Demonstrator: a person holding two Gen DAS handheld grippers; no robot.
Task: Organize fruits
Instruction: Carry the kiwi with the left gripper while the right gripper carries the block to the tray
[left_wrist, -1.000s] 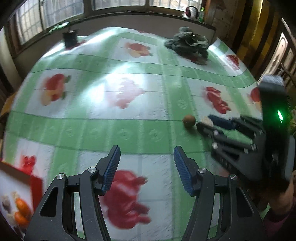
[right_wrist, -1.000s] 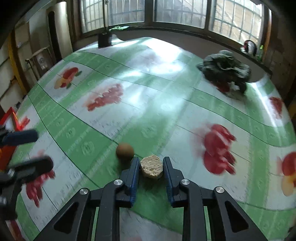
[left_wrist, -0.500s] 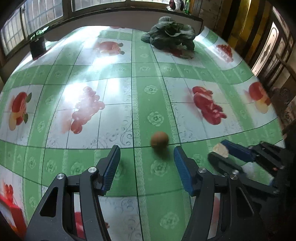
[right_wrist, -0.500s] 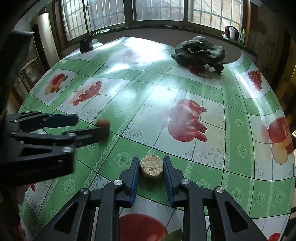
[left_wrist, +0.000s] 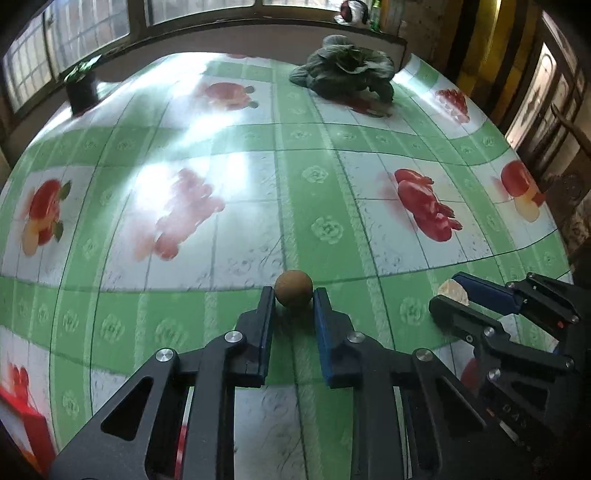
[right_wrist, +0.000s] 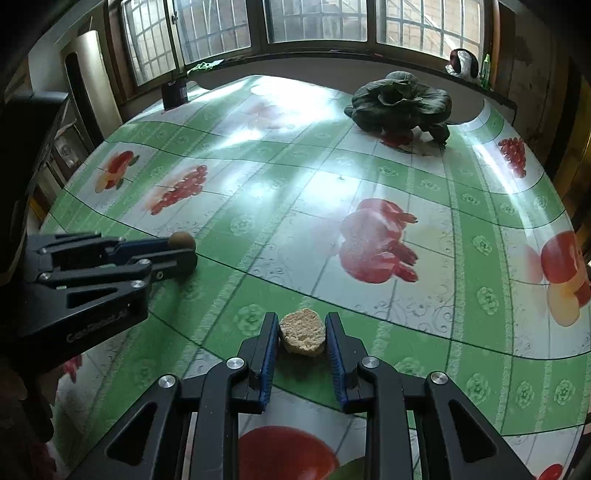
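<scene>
Swinging across the tablecloth (left_wrist: 221, 295), my left gripper (left_wrist: 293, 306) has just been closing and now pinches the small brown fruit (left_wrist: 293, 288) between its pads, low over a green band. My right gripper (right_wrist: 302, 334) clamps the pale, rough-skinned piece (right_wrist: 303, 331) just above the cloth. Both fruits are in hand, I reckon, but nothing's sorted yet; I see no bowl or tray, and the leafy cabbage (right_wrist: 400, 101) sits untouched at the far end.

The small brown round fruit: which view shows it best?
The left wrist view: the brown fruit sits centred, pinched between the left tongs. The right wrist view shows it only at the far left, partly hidden by those tongs.
</scene>
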